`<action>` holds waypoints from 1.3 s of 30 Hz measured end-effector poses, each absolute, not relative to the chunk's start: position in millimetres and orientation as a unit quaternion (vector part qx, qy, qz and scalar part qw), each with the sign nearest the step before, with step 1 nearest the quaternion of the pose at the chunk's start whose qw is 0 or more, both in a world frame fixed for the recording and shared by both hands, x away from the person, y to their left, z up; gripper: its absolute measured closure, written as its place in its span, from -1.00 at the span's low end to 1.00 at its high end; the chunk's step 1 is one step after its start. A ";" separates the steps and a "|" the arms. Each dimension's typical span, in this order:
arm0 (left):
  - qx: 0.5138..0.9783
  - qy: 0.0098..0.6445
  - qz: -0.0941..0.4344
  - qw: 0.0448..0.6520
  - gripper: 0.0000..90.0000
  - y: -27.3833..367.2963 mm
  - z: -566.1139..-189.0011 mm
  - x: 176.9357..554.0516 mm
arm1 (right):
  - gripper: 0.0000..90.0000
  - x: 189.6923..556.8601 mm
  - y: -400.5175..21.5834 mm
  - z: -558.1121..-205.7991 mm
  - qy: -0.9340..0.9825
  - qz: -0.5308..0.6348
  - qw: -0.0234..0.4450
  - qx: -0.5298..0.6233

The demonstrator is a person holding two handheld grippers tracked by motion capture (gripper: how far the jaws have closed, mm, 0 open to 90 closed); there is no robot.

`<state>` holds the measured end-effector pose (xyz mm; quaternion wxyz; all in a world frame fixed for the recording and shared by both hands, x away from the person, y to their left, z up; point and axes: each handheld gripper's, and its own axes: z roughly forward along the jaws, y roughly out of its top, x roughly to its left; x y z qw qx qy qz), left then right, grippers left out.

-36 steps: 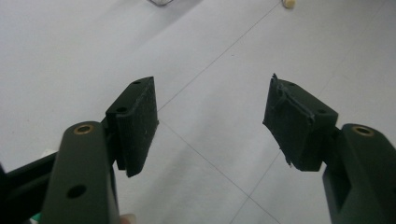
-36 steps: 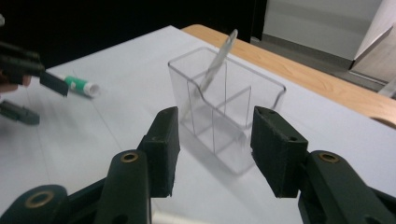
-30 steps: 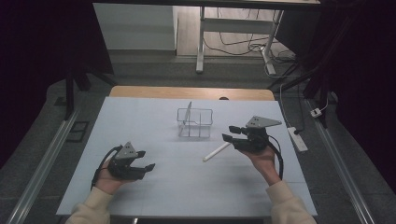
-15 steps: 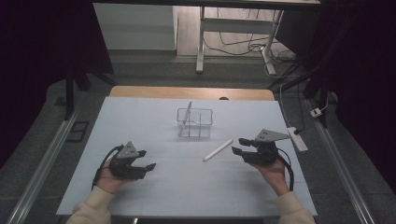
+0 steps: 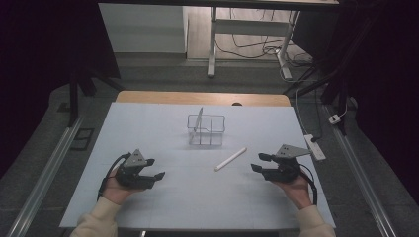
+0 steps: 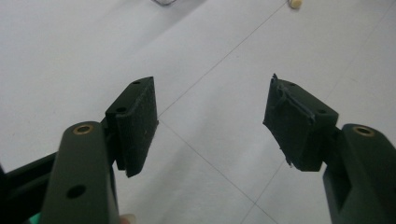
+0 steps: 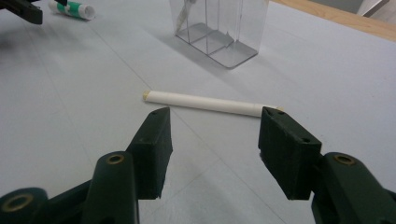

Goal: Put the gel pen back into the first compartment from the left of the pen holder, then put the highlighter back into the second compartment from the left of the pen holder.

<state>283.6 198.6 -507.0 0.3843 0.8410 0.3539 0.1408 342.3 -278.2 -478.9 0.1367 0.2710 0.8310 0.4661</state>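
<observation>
A: Where is the white stick (image 5: 230, 159) lying?

B: Flat on the pale counter (image 5: 148, 128), near the clear divided holder (image 5: 206, 130) but apart from it. It sits between the two hands, closer to the right tongs (image 5: 258, 163).

A: Are those touching it?

B: No. In the right gripper view the white stick (image 7: 210, 103) lies crosswise just beyond the tips of the right tongs (image 7: 212, 140). The jaws have just been opening and stand apart with bare counter between them.

A: And the other side?

B: The left tongs (image 5: 154, 169) are well apart from the stick, held low over the counter in the person's hand. In the left gripper view their jaws (image 6: 210, 121) gape wide, nothing between them, and one end of the stick (image 6: 294, 3) shows at the top edge.

A: Anything else?

B: A small green-and-white tube (image 7: 73, 9) lies at the far left of the right gripper view.
</observation>
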 end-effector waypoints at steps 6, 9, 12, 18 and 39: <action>0.841 0.353 0.141 0.385 -0.23 198.6 -506.9 283.3 | -0.05 343.3 -275.8 -479.1 0.840 0.458 0.142 0.255; 0.841 0.351 0.142 0.385 -0.23 198.6 -506.6 282.9 | -0.08 343.5 -274.7 -478.9 0.843 0.457 0.140 0.248; 0.841 0.351 0.141 0.385 -0.23 198.8 -506.6 282.9 | -0.11 343.6 -273.6 -478.4 0.850 0.448 0.141 0.238; 0.842 0.351 0.142 0.385 -0.23 198.7 -506.5 282.6 | -0.14 345.4 -270.3 -476.2 0.861 0.437 0.139 0.221; 0.842 0.352 0.140 0.384 -0.23 199.3 -507.0 283.3 | -0.16 354.1 -248.2 -470.6 0.900 0.381 0.146 0.150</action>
